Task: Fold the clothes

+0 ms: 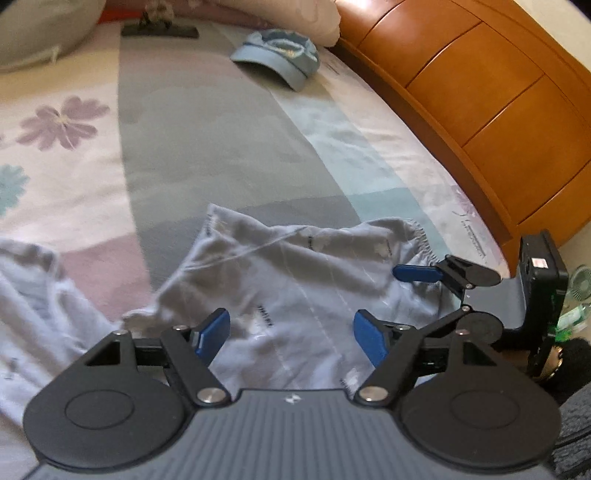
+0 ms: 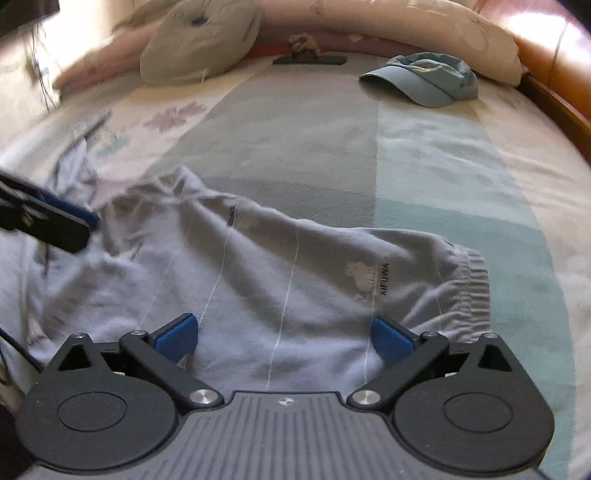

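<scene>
Two grippers, both with jaws apart and nothing between the pads. Left gripper [image 1: 290,338]: blue pads spread, hanging over the garment [image 1: 295,280], not pinching it. Right gripper [image 2: 282,338]: jaws spread very wide above the same cloth, pads clear of it as far as the view shows. One light grey garment [image 2: 258,280], crumpled on the bed [image 2: 295,147] at the near edge; one elastic waistband [image 2: 469,284] bunched at its right end in the right wrist view, thin white stripes running down the fabric, small printed logos and text marks, at least three visible. More of the same grey cloth [image 1: 33,295] trails off to the left in the left wrist view; can't tell whether it's a second piece or part of the first, it's blurred. In the left view the right gripper [image 1: 443,291] shows at the right edge of the garment by the waistband; in the right view a finger of the left gripper [image 2: 55,218] sits over the garment's left part. One blue cap [image 1: 280,55] far up the bed, well apart from the garment. Two pillows: a grey one [image 2: 199,40] and a long pink one [image 2: 443,33] along the headboard side. One dark flat thing [image 1: 159,31] near the pillows. One wooden cabinet [image 1: 480,92] beside the bed. One small fan [image 1: 581,286] at the far right.
</scene>
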Motion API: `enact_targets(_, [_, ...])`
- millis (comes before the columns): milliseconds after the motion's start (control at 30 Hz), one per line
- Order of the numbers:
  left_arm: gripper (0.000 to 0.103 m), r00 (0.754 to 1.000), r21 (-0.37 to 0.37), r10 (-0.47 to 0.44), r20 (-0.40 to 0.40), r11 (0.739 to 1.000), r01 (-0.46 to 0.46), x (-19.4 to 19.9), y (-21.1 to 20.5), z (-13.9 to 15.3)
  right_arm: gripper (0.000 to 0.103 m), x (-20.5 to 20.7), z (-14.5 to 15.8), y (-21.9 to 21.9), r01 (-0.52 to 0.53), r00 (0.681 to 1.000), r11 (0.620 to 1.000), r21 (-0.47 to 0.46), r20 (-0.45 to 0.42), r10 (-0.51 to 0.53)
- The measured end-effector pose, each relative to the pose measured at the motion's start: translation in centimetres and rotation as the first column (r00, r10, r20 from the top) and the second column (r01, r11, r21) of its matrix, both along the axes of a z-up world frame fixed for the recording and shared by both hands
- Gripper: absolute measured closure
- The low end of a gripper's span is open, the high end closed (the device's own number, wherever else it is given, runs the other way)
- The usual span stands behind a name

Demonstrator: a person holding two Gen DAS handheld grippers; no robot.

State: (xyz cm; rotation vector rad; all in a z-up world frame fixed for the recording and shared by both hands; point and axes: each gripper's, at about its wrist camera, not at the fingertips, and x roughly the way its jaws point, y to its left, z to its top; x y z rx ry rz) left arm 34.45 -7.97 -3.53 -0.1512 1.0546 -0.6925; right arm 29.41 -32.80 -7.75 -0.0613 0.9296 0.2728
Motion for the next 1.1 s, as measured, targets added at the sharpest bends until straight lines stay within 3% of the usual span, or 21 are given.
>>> enact_targets(300, [0.023,0.994,0.012,0.037,0.104,0.999,-0.039,-2.5,6.0,1.4,0.001,-1.1,2.2,3.7,0.021,1.0,0.999,-0.035,0.013,-0.02])
enact_targets(533, [0.022,0.988,-0.01,0.047,0.148,0.999,-0.046,-5.1,12.8,1.4,0.001,-4.9,4.5,8.8,0.094,0.994,0.992,-0.079,0.066,-0.089])
enact_targets(767, [0.022,0.993,-0.017,0.067,0.097,0.998,-0.066,-6.0,17.2,-0.1,0.001,-8.5,5.8,13.4,0.15,0.986,0.985,-0.09,0.087,-0.143])
enact_targets(933, [0.022,0.996,-0.018,0.066,0.055,0.998,-0.065,-5.6,17.6,-1.3,0.001,-10.0,6.2,15.5,0.136,0.988,0.985,-0.11,0.089,-0.127])
enact_targets(1100, [0.022,0.995,-0.063,0.096,0.001,0.993,-0.096,-4.8,17.3,-2.5,0.001,-10.7,5.7,15.0,0.163,0.986,0.981,-0.106,0.064,-0.156])
